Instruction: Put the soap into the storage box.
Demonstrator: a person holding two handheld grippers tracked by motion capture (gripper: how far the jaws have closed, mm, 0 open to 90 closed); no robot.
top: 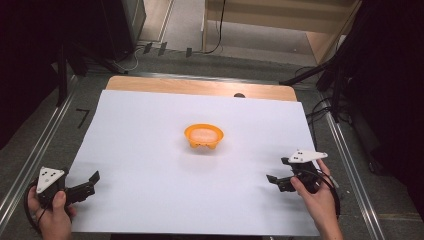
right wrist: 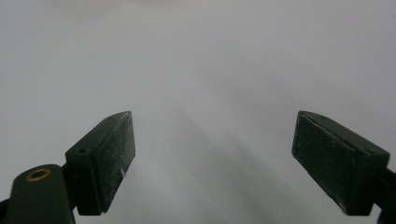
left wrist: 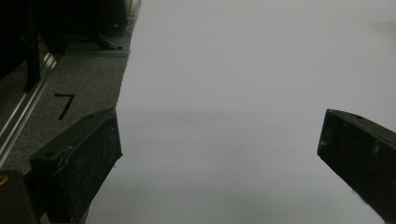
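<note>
White sheet over a wooden table, one orange bowl on it

The table (top: 200,86) shows as a bare wooden strip along its far edge, where a small dark thing (top: 239,95) sits; the rest is covered by a large white sheet (top: 150,165) lying flat, reaching close to the near edge. An orange bowl (top: 203,136) stands upright on the sheet a little past the middle, well apart from every edge. In both gripper views the sheet is plain and unmarked
</note>
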